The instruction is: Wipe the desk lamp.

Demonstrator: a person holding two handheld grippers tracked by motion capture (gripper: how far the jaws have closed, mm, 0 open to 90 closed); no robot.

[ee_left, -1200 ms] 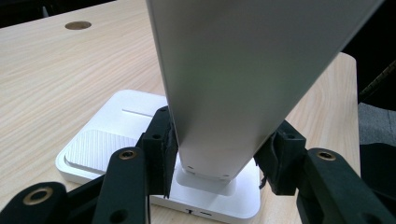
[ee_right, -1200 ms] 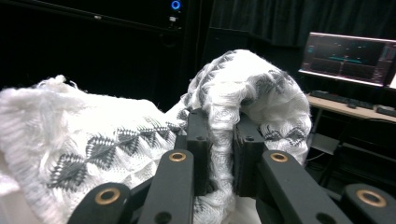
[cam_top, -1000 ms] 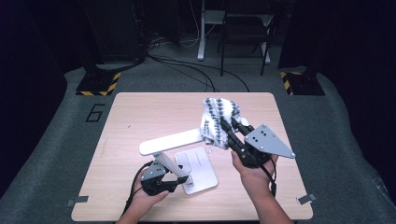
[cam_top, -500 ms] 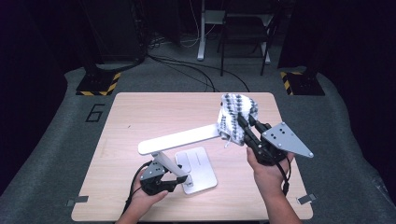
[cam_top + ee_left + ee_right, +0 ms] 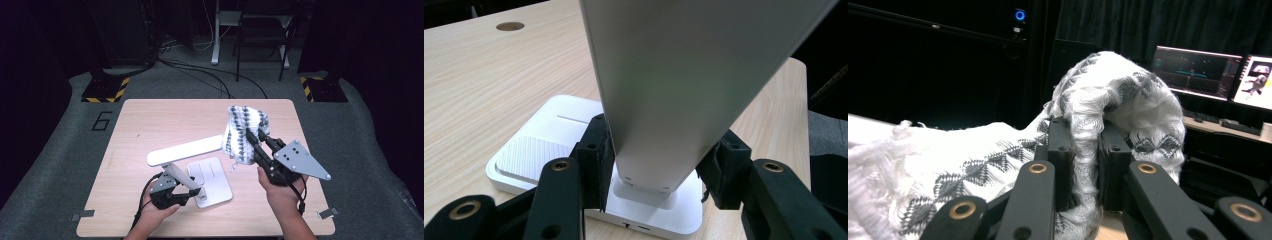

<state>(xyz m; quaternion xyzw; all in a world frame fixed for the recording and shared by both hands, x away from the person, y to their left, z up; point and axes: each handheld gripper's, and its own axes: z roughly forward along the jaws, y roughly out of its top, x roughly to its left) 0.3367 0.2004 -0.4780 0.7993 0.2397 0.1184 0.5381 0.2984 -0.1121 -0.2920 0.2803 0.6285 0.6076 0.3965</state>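
Note:
A white desk lamp stands on the wooden table, its flat base near the front and its long head reaching left. My left gripper is shut on the lamp's arm just above the base, a jaw on each side. A white knitted cloth with a dark pattern hangs over the right end of the lamp head. My right gripper is shut on that cloth, a fold pinched between its jaws and lifted off the table.
Grey carpet surrounds the table. A chair and cables lie beyond the far edge. Two yellow-black striped blocks sit at the back corners. Lit monitors glow in the right gripper view.
My right gripper has carried the cloth from near the table's middle to the right and slightly back, then settled over the lamp head's end. The left gripper kept its hold in place.

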